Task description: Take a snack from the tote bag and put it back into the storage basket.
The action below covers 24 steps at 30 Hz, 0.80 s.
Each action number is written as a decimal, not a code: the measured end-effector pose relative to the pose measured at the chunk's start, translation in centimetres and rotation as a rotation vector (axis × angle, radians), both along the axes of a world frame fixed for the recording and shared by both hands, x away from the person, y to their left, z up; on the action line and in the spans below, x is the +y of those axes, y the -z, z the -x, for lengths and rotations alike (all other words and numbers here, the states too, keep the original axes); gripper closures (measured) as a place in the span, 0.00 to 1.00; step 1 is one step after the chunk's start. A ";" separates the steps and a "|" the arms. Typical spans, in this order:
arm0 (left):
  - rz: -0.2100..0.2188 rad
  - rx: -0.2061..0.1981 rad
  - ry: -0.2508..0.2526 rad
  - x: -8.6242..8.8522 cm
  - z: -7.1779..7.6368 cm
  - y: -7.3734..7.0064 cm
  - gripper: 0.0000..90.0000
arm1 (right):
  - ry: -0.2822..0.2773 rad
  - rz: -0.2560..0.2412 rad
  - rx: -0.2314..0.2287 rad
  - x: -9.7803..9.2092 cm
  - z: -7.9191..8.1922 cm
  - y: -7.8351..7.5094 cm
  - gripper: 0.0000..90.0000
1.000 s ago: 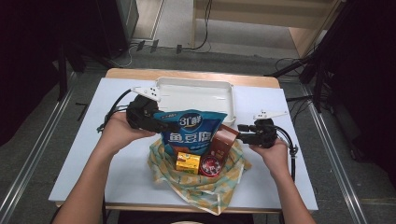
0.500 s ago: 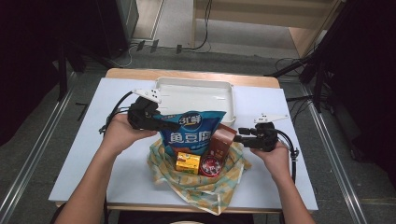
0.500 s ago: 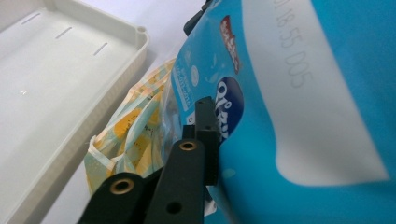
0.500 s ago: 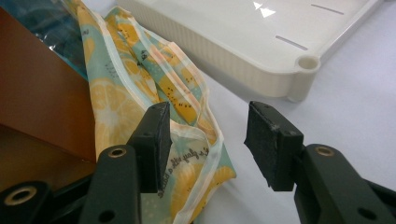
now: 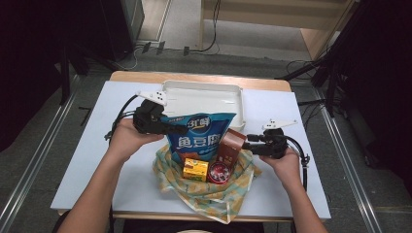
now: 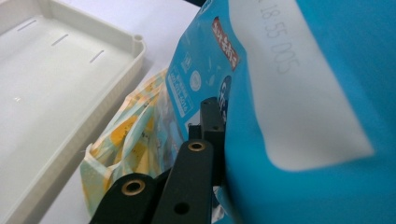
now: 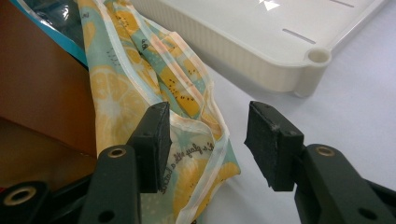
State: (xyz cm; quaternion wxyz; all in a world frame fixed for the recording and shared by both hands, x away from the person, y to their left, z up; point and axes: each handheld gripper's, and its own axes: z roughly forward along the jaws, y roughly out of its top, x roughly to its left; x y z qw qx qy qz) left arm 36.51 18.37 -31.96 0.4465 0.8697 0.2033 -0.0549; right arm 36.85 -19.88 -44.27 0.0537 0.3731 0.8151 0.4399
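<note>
Left tool: its jaws are closed on the left edge of the blue snack bag, near the top corner; in the left gripper view the black jaws press flat against the bag (a side pinch keeps a floppy pouch upright).

Blue snack bag: stands upright in the open mouth of the lemon-print cloth bag, its lower part down among the other goods, its top reaching in front of the white tray. Judged by this, it is either being lifted out or set in; I cannot tell which.

Right tool: jaws parted wide with nothing between them, held just beside the right rim of the cloth bag; in the right gripper view a fold of the lemon-print cloth lies in front of the left jaw, not gripped. Probably placed there to catch the rim and steady the bag.

Brown box: upright in the cloth bag, just beside the snack bag on its right.

Yellow box and red round tin: side by side at the front of the cloth bag.

White tray: empty, behind the cloth bag on the desk, likely where goods go.

Risk: the slack cloth may drag along with the pouch.
</note>
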 end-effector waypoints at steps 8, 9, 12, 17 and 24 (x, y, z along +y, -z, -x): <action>0.040 0.001 -0.012 -0.1 0.2 -0.6 1.00 | -0.004 0.003 0.002 -0.1 0.0 0.0 0.57; 0.044 0.004 -0.012 -0.1 0.2 -0.7 1.00 | -0.005 0.003 0.001 -0.1 0.0 0.0 0.57; 0.051 -0.010 -0.026 -0.2 0.3 -1.0 1.00 | -0.006 0.005 0.002 -0.1 0.0 0.0 0.57; 0.090 -0.017 -0.058 -0.3 0.4 -1.7 1.00 | -0.008 0.003 0.001 -0.1 0.1 0.0 0.57; 0.099 -0.036 -0.062 -0.8 0.4 -3.1 1.00 | -0.003 0.005 0.001 -0.2 0.2 0.0 0.57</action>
